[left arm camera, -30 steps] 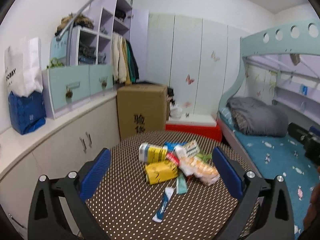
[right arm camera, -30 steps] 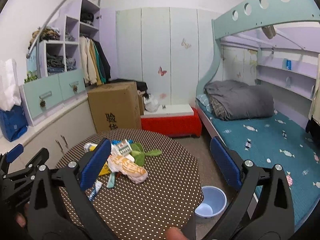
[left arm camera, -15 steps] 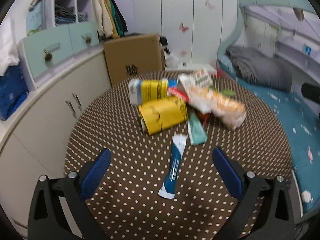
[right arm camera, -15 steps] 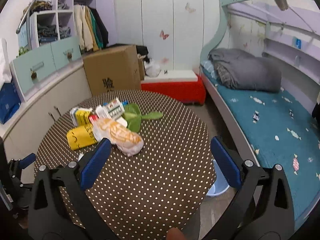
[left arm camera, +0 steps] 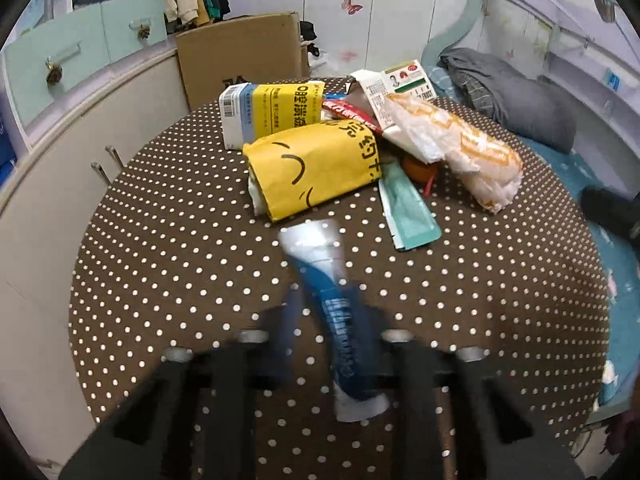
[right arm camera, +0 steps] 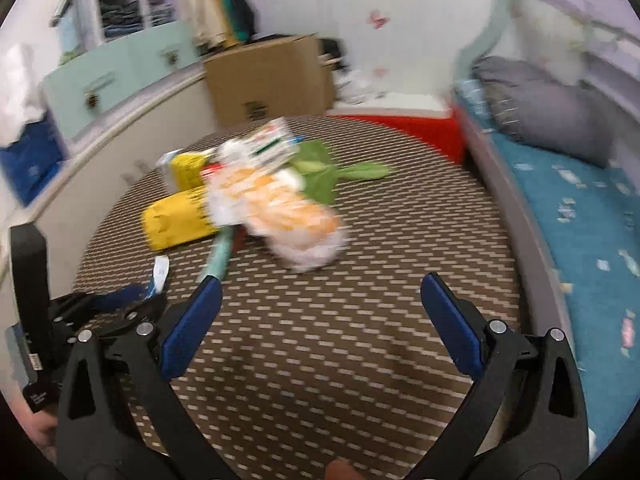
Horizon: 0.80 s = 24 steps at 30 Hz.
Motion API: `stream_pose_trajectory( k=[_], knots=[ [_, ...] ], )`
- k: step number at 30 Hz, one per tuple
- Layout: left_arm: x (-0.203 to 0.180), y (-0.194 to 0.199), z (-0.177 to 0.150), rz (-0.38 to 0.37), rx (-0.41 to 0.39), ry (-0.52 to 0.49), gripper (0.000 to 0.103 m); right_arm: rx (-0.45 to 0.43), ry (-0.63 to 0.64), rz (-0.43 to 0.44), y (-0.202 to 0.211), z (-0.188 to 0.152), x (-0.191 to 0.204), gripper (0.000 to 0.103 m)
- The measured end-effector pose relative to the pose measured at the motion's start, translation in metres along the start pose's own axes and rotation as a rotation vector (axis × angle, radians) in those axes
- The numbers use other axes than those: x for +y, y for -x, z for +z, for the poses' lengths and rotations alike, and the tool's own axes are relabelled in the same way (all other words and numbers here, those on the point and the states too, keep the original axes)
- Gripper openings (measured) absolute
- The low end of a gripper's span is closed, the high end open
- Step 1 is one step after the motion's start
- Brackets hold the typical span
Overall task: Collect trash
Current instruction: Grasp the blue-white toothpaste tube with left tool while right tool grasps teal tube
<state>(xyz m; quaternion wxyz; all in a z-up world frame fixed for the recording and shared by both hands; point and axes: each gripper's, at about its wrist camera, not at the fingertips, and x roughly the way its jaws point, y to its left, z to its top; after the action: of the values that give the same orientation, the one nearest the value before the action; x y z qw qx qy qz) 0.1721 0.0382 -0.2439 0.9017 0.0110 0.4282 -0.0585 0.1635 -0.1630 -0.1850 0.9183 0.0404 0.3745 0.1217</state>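
The round table [left arm camera: 168, 248] is brown with white dots. A yellow packet [left arm camera: 316, 168] has black smiley lines. The tube [left arm camera: 332, 292] is blue and white. A flat sachet [left arm camera: 408, 212] is teal. The leaf [right arm camera: 340, 172] is green. The bed cover [right arm camera: 580, 216] is blue with pale shapes.

left gripper [left arm camera: 332, 344]: motion-blurred at lower centre, jaws closing about the blue tube [left arm camera: 340, 320]; pad contact unclear
trash pile [right arm camera: 256, 196]: smeared, labels unreadable
orange item [left arm camera: 416, 168]: mostly hidden under wrappers
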Motion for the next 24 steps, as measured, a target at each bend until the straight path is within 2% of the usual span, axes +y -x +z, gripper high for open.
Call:
stream_pose_trajectory(
  k=[2, 3, 5, 9, 12, 13, 15, 18, 24],
  knots=[
    [0.006, 0.0, 0.0, -0.026, -0.003, 0.026, 0.011, 0.051, 0.019, 0.076, -0.021, 0.002, 0.011, 0.079],
    [0.011, 0.001, -0.001, -0.018, -0.008, 0.039, 0.011, 0.075, 0.028, 0.101, -0.032, 0.003, 0.017, 0.075],
    [0.022, 0.004, -0.003, -0.014, -0.022, 0.074, 0.011, 0.122, 0.048, 0.14, -0.056, 0.007, 0.029, 0.056],
    [0.04, 0.011, -0.004, 0.0, -0.043, 0.127, 0.011, 0.149, 0.071, 0.176, -0.085, 0.019, 0.051, 0.044],
    [0.048, 0.018, -0.003, 0.002, -0.049, 0.149, 0.011, 0.159, 0.082, 0.176, -0.101, 0.023, 0.065, 0.029],
    [0.049, 0.019, -0.005, 0.0, -0.05, 0.152, 0.011, 0.16, 0.095, 0.159, -0.107, 0.022, 0.069, 0.019],
    [0.049, 0.022, -0.006, -0.002, -0.051, 0.155, 0.011, 0.135, 0.109, 0.14, -0.105, 0.018, 0.072, 0.015],
    [0.043, 0.028, -0.01, -0.005, -0.05, 0.156, 0.011, 0.133, 0.115, 0.166, -0.089, 0.0, 0.067, 0.014],
    [0.036, 0.029, -0.018, -0.018, -0.05, 0.168, 0.011, 0.18, 0.144, 0.202, -0.055, -0.028, 0.055, 0.016]
  ],
)
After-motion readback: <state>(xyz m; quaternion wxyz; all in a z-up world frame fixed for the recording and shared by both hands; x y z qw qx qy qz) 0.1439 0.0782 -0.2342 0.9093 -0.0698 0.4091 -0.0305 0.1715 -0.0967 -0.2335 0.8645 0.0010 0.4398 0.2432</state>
